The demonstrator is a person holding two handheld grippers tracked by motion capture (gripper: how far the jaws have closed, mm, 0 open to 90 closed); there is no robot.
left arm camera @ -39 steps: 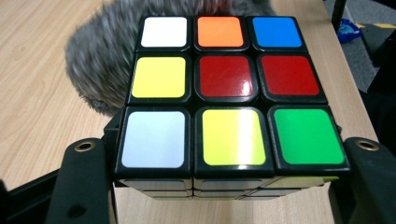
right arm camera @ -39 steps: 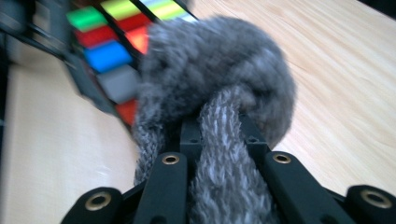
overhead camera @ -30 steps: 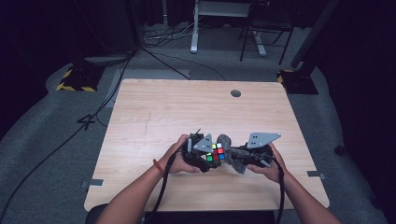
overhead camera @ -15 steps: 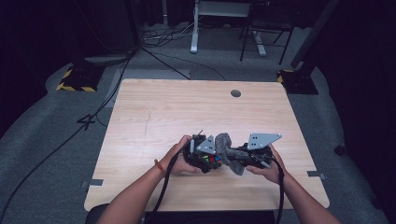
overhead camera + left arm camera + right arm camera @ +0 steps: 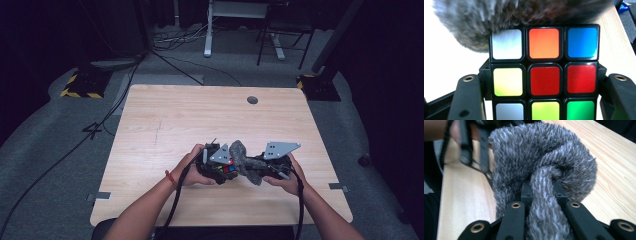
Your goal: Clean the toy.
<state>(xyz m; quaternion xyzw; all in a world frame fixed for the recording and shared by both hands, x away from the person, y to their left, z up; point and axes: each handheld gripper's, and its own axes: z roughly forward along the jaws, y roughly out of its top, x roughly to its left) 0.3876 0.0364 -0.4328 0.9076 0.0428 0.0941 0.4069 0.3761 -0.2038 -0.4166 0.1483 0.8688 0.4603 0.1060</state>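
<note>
Over the counter [image 5: 165,120], the left gripper [image 5: 216,164] has its fingers clamped on the cube [image 5: 544,72], whose coloured face the left gripper view shows. The right gripper [image 5: 260,167] has its fingers closed on the cloth [image 5: 544,170], which touches the cube's top edge.

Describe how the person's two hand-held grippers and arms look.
Both are black: the left hand-held gripper and right hand-held gripper each carry a grey three-cornered plate and trail a black cable. Jaws have brass-ringed holes. Forearms are sleeveless; a red band circles the left wrist.
</note>
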